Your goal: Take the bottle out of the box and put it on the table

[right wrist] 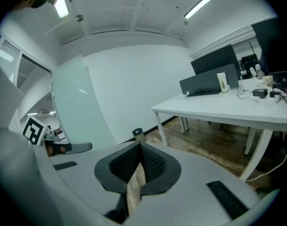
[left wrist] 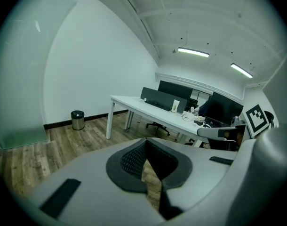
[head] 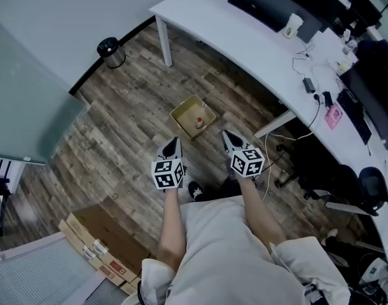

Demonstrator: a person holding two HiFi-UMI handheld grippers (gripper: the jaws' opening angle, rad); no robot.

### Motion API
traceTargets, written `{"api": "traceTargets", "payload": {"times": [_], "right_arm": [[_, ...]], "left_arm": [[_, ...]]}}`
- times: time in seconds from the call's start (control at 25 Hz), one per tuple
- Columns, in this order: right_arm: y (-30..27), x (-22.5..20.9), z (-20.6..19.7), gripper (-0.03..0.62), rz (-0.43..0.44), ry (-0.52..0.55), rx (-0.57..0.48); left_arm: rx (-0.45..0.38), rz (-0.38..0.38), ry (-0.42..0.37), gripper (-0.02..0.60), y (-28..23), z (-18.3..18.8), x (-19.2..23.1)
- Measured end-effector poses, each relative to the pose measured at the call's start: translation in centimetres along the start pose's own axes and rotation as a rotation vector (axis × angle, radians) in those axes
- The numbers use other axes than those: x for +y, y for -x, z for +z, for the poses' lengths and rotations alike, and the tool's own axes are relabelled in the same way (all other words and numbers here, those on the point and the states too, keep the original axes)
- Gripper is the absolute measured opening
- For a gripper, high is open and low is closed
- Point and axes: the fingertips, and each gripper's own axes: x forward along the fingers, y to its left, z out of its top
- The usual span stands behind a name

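Jaws pressed together and empty, the left gripper (head: 173,142) and right gripper (head: 227,136) hover side by side above the floor (head: 133,110), the bottle (head: 198,121) in the open box (head: 181,112) just beyond them, the table (head: 245,37) farther right

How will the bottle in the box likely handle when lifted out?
The bottle looks small inside the open box, so it is probably light. It seems to stand upright with room around it, so a nudge may tip it. It is too small here to judge slipperiness.
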Motion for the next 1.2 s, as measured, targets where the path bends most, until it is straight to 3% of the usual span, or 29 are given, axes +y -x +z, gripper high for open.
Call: {"api": "traceTargets", "payload": {"times": [0.2, 0.48, 0.68, 0.84, 1.2], "right_arm": [[-2.0, 0.2, 0.6, 0.038, 0.031, -0.014, 0.015], [-6.9, 0.0, -1.1, 0.04, 0.132, 0.048, 0.158], [-12.2, -2.1, 1.4, 0.04, 0.158, -0.006, 0.144], [-16.7, -4.9, 4.3, 0.04, 0.167, 0.016, 0.158], [-23.1, -11.9, 8.4, 0.041, 0.157, -0.02, 0.165]], "left_arm": [[0.024, -0.021, -0.023, 0.012, -1.2, 0.0, 0.2], [0.034, -0.011, -0.045, 0.012, -5.6, 1.6, 1.5], [0.069, 0.025, -0.076, 0.014, -9.7, 4.1, 3.7], [0.088, 0.048, -0.06, 0.012, -14.4, 6.1, 5.2], [0.171, 0.022, -0.083, 0.014, -24.4, 8.5, 4.0]]}}
